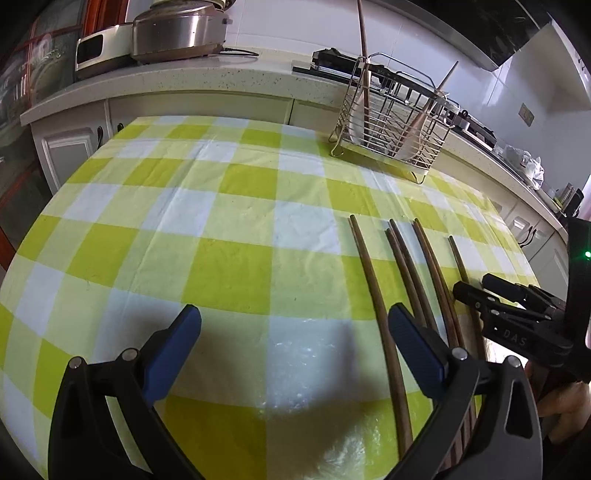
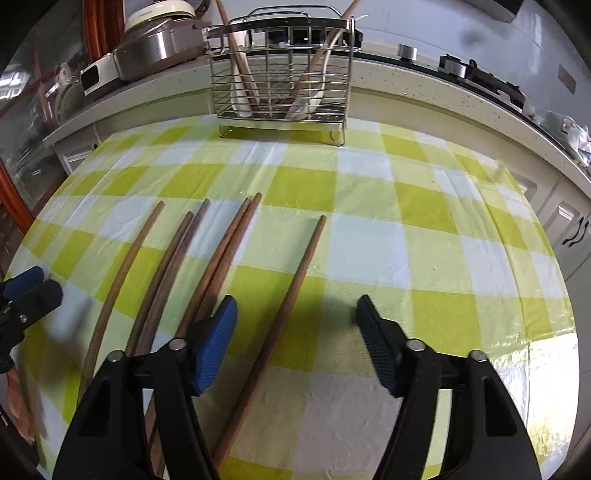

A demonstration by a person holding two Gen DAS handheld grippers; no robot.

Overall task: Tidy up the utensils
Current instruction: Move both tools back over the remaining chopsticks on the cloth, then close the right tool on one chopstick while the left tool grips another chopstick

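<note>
Several brown wooden chopsticks [image 2: 221, 258] lie side by side on the green-and-white checked tablecloth [image 2: 406, 240]; they also show in the left wrist view [image 1: 373, 288]. A wire utensil basket [image 2: 280, 85] stands at the table's far edge and holds two chopsticks and white spoons; it shows at the far right in the left wrist view [image 1: 391, 118]. My right gripper [image 2: 295, 317] is open, low over the cloth, with one chopstick [image 2: 295, 280] between its jaws. My left gripper [image 1: 291, 332] is open and empty, with the chopsticks at its right finger.
A speckled kitchen counter [image 2: 424, 85] runs behind the table, with a metal cooker [image 1: 177, 33] at the left and a stove [image 2: 480, 77] at the right. White cabinets [image 1: 70, 147] stand below it. The right gripper shows at the right edge of the left wrist view [image 1: 517, 306].
</note>
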